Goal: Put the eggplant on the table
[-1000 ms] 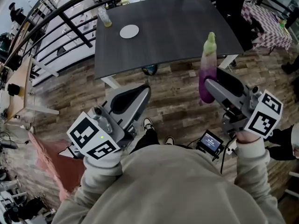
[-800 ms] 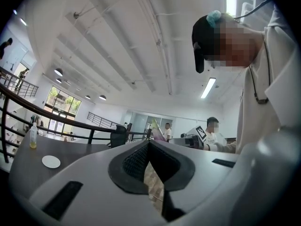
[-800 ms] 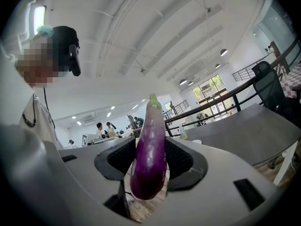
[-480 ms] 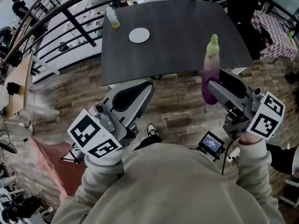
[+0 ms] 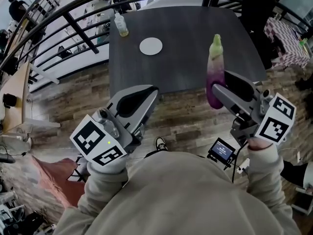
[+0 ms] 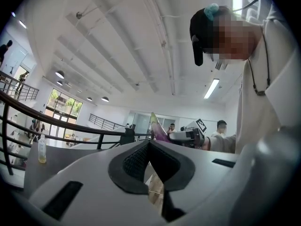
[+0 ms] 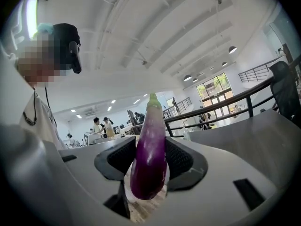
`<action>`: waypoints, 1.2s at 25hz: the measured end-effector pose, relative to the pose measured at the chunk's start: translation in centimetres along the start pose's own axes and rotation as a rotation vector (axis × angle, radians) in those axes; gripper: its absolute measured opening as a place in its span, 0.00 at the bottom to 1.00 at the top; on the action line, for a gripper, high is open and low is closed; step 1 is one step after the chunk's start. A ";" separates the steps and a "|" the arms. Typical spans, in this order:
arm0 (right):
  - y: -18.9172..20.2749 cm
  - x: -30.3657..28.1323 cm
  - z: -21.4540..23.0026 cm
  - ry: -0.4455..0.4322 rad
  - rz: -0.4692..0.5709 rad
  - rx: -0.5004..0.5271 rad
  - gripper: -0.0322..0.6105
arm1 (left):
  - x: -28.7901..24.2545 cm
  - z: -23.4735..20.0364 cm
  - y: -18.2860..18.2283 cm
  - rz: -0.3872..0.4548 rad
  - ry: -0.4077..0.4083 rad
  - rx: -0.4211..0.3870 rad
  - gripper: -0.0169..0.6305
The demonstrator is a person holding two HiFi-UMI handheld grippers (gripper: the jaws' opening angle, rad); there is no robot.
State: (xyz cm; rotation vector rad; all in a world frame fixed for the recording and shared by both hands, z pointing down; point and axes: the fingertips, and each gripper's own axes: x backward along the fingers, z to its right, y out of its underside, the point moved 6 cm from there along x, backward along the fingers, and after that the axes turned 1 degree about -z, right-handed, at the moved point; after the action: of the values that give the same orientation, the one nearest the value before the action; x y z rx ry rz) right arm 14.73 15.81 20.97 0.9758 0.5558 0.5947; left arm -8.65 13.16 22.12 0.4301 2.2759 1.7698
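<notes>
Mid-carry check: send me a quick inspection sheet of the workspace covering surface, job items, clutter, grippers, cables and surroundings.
Surface: dark table, mostly bare, ahead of the person.
Job's things: eggplant, upright with the green stem end up, held in the air, not yet on the table.
Clutter: white plate and a small bottle toward the table's far left.
Grippers: right gripper shut on the eggplant's lower part; left gripper has its jaws together with nothing between them.
Cables: a cable runs from a small screen below the right gripper.
Surroundings: black railing at left, wood floor, checked cloth at far right, people in the background.
</notes>
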 end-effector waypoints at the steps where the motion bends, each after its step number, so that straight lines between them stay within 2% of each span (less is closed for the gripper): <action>1: -0.1 -0.7 0.3 0.006 -0.005 -0.003 0.37 | -0.1 -0.7 0.0 -0.005 0.009 0.000 0.03; 6: -1.0 -3.4 1.9 0.022 0.007 -0.019 0.37 | -0.3 -3.6 0.2 -0.026 0.028 -0.006 0.03; 12: -1.6 -6.0 2.8 -0.002 -0.010 -0.023 0.37 | 0.1 -6.0 0.3 -0.027 -0.001 0.017 0.03; 20: -3.0 -7.6 3.6 -0.052 -0.019 -0.011 0.37 | 0.2 -6.6 -0.8 0.002 -0.054 0.016 0.03; 26: -5.9 -11.2 9.9 -0.100 -0.017 -0.013 0.37 | -4.7 -11.3 -1.9 -0.008 -0.080 -0.005 0.03; 30: -7.7 -12.5 12.5 -0.118 -0.022 -0.017 0.37 | -7.2 -13.4 -3.1 -0.008 -0.091 -0.011 0.03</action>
State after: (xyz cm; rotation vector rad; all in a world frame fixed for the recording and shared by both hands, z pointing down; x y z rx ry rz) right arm 15.86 -3.46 21.92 0.9811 0.4559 0.5181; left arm -6.91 -2.25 22.40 0.4879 2.2019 1.7221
